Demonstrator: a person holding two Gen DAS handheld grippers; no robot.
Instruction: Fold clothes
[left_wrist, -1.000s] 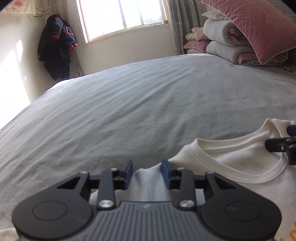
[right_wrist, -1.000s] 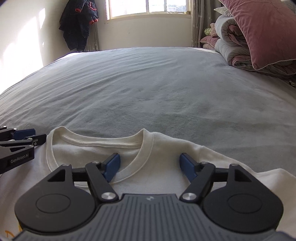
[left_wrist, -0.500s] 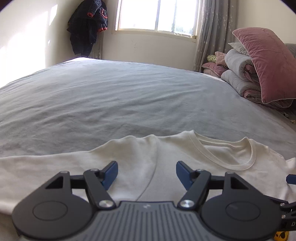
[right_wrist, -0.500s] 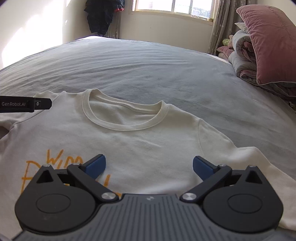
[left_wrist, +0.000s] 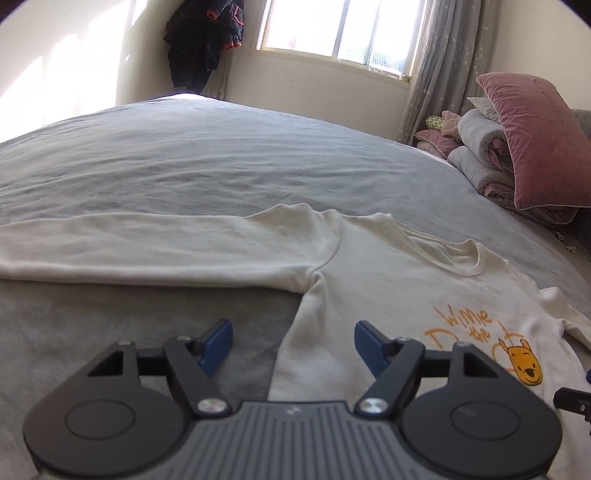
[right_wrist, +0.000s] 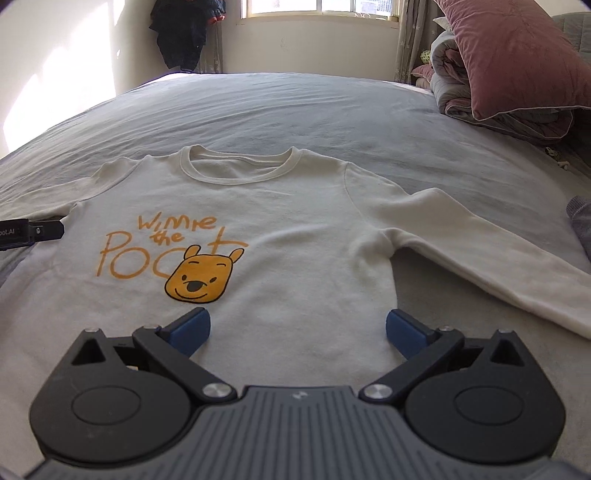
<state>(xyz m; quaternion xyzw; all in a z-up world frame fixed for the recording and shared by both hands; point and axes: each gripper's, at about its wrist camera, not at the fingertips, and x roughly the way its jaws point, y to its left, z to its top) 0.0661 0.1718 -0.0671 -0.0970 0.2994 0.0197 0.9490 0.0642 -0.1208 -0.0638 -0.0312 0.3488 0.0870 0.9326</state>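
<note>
A white long-sleeved sweatshirt (right_wrist: 295, 206) with an orange bear print lies flat, front up, on the grey bed (right_wrist: 295, 99), both sleeves spread outward. My right gripper (right_wrist: 297, 330) hovers open over the lower right of its body, below the armpit, with nothing between the pads. In the left wrist view the sweatshirt (left_wrist: 369, 266) runs off to the right. My left gripper (left_wrist: 293, 345) sits over the body's left side edge below the sleeve; its jaws are opening and the pads grip no cloth. One of the left gripper's fingers (right_wrist: 44, 230) shows at the left edge of the right wrist view.
Folded quilts and a pink pillow (right_wrist: 509, 55) are stacked at the bed's far right. A dark jacket (left_wrist: 203, 40) hangs in the corner beside the window (left_wrist: 340, 33). A grey cloth (right_wrist: 580, 225) lies at the right edge, past the right sleeve.
Both grippers have drawn back from the collar toward the sweatshirt's lower body, and both jaws have spread wider. The sleeves and the bear print have come into view.
</note>
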